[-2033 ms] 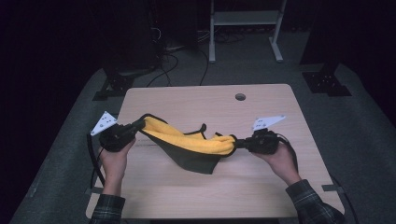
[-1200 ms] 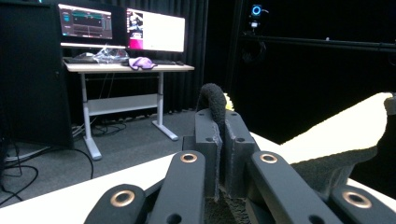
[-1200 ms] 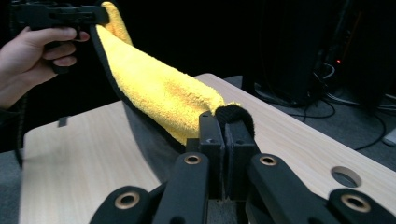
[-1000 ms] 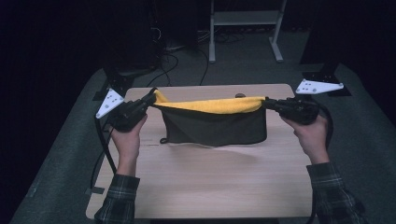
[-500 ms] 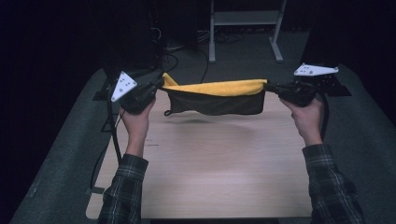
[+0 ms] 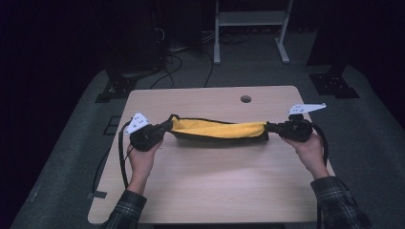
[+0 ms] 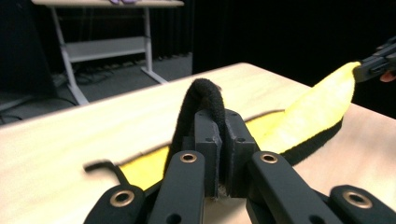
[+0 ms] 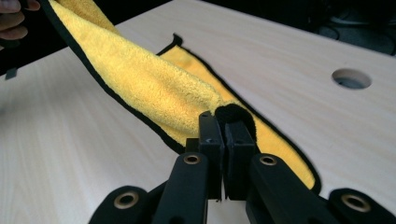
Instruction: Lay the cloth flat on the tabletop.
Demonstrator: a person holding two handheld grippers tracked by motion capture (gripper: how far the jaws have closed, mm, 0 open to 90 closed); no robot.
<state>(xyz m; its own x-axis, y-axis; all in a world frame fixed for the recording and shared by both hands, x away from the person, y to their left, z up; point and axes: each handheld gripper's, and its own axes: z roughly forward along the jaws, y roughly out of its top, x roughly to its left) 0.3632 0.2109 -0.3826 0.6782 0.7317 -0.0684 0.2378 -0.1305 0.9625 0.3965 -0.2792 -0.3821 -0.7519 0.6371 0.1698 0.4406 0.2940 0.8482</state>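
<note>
A yellow cloth (image 6: 217, 129) edged in black is stretched low across the tabletop (image 6: 215, 191) between two hand-held grippers.

The pale wooden tabletop carries the cloth across its middle, with a round cable hole (image 6: 245, 98) beyond it near the far edge. Behind the tabletop, on the dark floor, stands a white metal frame (image 6: 248, 28) with loose cables (image 6: 176, 52) lying beside it. The cloth sags onto the wood along its length and rises at each end. The left gripper (image 6: 165, 128) has its jaws pressed together on the cloth's black-trimmed left corner; the right gripper (image 6: 270, 127) is likewise clamped on the right corner. A hand (image 6: 143, 157) in a plaid sleeve (image 6: 125, 212) holds the left gripper, another hand (image 6: 309, 151) the right. Nothing lies between the grippers but the cloth itself.
</note>
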